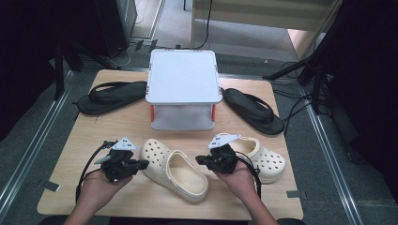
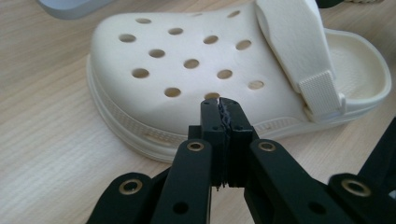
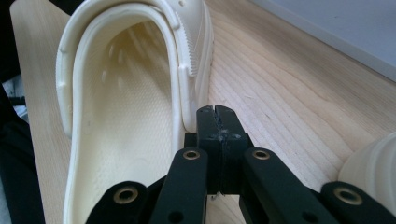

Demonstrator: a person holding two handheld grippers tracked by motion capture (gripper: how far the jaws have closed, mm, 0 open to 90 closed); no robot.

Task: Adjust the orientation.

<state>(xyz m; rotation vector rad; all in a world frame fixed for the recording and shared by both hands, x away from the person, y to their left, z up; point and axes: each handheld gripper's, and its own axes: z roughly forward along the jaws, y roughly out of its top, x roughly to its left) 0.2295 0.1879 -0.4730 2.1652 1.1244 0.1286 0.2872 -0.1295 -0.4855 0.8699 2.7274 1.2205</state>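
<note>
Lying on the wooden counter (image 1: 94, 197) between the two hands, the nearer cream clog (image 1: 174, 168) points its holed toe toward the left tool (image 1: 140, 164), whose jaws are pressed together with nothing between them, their tips just beside the toe's rim. In the left gripper view that clog (image 2: 196, 70) shows its strap folded forward over the instep. The right tool (image 1: 199, 160) is likewise closed and empty (its tips meet cleanly), sitting just beside the clog's heel opening (image 3: 126, 107). A second cream clog (image 1: 265, 159) rests behind the right hand. Farther back, a white box (image 1: 183, 77) stands between two black flip-flops (image 1: 110, 96) (image 1: 253, 110).
</note>
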